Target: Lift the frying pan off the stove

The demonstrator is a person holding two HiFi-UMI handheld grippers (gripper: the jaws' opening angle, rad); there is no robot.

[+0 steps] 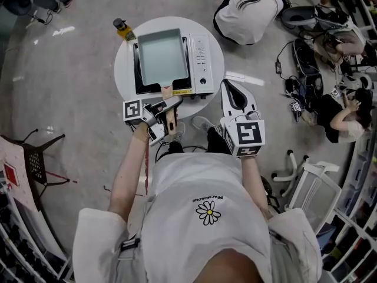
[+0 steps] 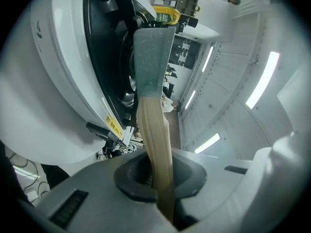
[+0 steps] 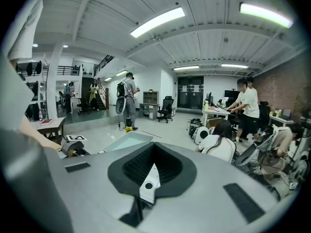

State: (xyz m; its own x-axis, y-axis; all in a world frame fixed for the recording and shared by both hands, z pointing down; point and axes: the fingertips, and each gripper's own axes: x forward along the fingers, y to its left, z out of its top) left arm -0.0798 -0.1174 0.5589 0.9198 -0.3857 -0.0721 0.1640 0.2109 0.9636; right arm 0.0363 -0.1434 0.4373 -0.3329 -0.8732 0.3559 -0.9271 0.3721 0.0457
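A rectangular pale-green frying pan (image 1: pixel 160 55) rests on a white portable stove (image 1: pixel 202 63) on a round white table (image 1: pixel 125 69). Its wooden handle (image 1: pixel 170 115) sticks out toward me. My left gripper (image 1: pixel 166 112) is shut on that handle. In the left gripper view the handle (image 2: pixel 155 130) runs between the jaws of the left gripper (image 2: pixel 163 188) up to the pan (image 2: pixel 153 52), seen edge-on beside the stove (image 2: pixel 104 57). My right gripper (image 1: pixel 234 96) hovers right of the stove, shut and holding nothing. The right gripper view shows the right gripper (image 3: pixel 150 178) and the pan (image 3: pixel 127 142) beyond it.
A small yellow bottle (image 1: pixel 123 29) stands on the table's far left edge. A person (image 1: pixel 247 7) crouches on the floor behind the table and another (image 1: pixel 341 117) sits at the right among cables. A black stool (image 1: pixel 35 158) is at the left and a white chair (image 1: pixel 312 184) at the right.
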